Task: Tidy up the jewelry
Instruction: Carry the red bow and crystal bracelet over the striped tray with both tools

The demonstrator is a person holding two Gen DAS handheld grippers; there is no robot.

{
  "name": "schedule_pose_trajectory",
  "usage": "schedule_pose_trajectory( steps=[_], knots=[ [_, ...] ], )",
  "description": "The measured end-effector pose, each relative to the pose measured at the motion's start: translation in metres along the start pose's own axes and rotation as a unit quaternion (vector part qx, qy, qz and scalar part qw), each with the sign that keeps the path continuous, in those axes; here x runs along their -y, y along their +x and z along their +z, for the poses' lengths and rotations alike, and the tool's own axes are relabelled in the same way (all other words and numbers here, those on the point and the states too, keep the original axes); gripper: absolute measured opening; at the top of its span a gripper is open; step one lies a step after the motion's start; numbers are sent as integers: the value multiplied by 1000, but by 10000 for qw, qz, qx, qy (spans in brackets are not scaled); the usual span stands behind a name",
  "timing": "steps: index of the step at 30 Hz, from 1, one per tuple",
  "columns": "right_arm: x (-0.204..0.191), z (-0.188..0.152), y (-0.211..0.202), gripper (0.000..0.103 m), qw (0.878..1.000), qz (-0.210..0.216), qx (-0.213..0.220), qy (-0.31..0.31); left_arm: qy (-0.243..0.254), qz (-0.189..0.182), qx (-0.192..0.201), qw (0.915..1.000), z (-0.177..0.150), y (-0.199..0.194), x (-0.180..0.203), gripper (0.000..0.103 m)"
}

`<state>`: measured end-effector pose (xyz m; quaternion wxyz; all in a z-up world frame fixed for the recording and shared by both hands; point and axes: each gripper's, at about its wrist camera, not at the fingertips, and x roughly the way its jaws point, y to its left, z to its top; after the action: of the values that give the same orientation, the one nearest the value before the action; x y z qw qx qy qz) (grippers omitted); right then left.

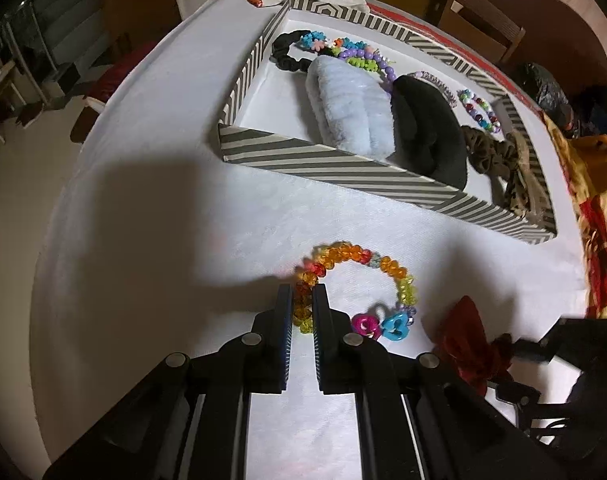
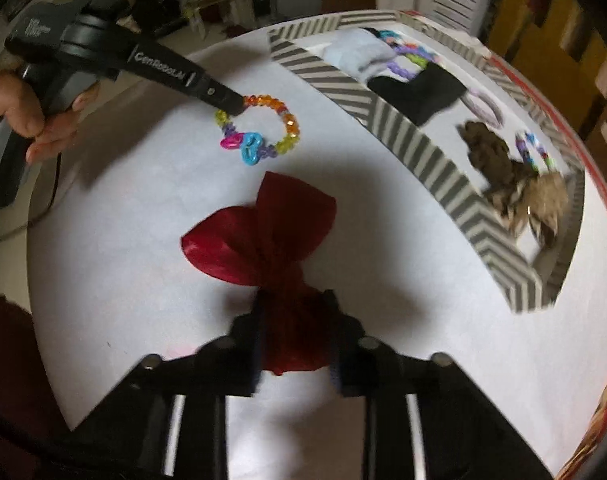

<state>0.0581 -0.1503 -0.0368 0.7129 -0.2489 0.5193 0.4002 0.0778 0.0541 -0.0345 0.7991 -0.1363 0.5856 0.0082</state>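
Left gripper [image 1: 302, 300] pinches the bead bracelet [image 1: 383, 263] on the white table [image 1: 143, 240]; right gripper [image 2: 295, 322], slightly blurred, apparently clamps the red bow [image 2: 263, 224].

Beaded bracelet [image 1: 359, 280] and red bow [image 2: 263, 232] lie beside striped tray [image 1: 343, 168].

bracelet [image 1: 359, 284] and bow [image 2: 263, 232] lie on table [image 1: 163, 200] before tray [image 1: 343, 164]
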Motion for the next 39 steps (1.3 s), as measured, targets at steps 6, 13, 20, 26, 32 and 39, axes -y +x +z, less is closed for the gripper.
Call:
schedule_pose_trajectory(
  steps=[6,13,20,26,32,39],
  knots=[
    [15,-20,-22,16,9940,108,432,1000,-34,-105,137,9998,3,-17,2,4],
    [22,-41,-48,16,9810,114,810,1759,33,-207,355,9992,13,-44,11,4],
    [25,-42,-65,16,9713,-10,1082,2117,291,-159,602,9976,20,-71,27,4],
    [28,-37,-79,16,9674,-225,1165,2237,487,-105,821,9954,28,-88,40,4],
    [40,-27,-92,16,9606,-398,1297,2424,644,-97,997,9929,35,-100,57,4],
    [56,-13,-99,16,9548,-531,1400,2566,793,-155,1043,9913,47,-100,76,4]
  ],
)
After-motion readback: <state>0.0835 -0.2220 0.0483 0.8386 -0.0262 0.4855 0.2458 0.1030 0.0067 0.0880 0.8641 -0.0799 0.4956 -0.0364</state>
